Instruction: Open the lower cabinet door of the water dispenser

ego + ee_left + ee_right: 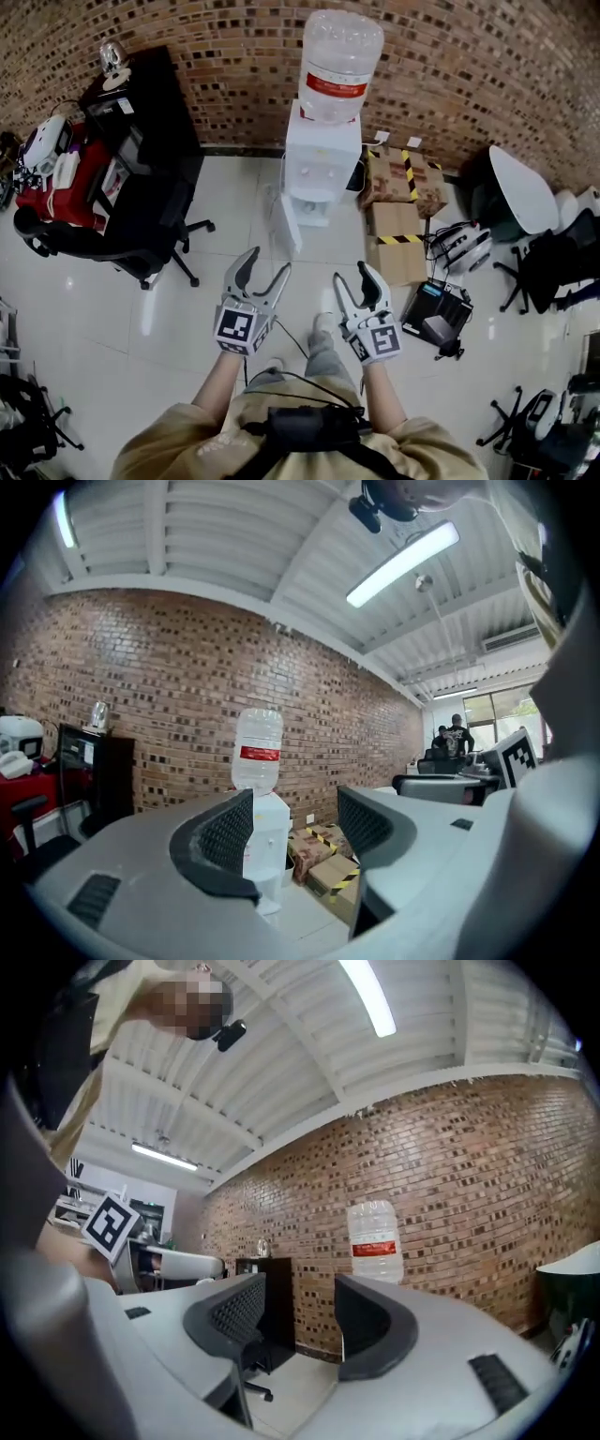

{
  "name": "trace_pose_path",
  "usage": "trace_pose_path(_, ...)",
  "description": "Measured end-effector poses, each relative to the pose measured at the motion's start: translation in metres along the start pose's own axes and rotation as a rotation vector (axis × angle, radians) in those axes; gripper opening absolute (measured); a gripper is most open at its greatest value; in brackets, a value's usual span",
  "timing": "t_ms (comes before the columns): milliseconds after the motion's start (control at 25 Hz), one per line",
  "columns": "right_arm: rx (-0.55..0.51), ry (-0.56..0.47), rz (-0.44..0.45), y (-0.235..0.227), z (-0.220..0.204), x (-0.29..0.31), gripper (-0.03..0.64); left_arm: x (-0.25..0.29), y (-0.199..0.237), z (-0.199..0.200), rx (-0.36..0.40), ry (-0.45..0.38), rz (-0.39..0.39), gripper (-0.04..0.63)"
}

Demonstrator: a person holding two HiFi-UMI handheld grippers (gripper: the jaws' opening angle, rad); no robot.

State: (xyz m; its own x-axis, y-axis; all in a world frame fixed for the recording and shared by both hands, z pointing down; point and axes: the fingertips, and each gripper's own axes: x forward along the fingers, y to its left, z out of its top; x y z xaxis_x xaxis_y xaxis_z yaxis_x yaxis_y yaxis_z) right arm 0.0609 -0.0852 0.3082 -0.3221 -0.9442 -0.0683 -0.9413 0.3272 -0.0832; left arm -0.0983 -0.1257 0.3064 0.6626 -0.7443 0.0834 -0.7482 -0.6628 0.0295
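Observation:
The white water dispenser stands against the brick wall with a clear bottle on top. A white panel juts out at its lower left, which looks like the lower door swung out. My left gripper and right gripper are held up side by side well short of it, both open with nothing between the fingers. In the left gripper view the dispenser shows between the jaws of the left gripper. The right gripper points left of the bottle.
A black desk and an office chair stand at the left. Taped cardboard boxes lie right of the dispenser, with a black device and a white chair further right. White tiled floor lies between me and the dispenser.

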Motion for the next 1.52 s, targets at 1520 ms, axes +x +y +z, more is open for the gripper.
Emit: trace_pose_path(1520, -0.012, -0.008, -0.149, -0.053, 0.068, -0.063, 0.38, 0.002, -0.09, 0.032, 0.042, -0.061, 0.069, 0.267)
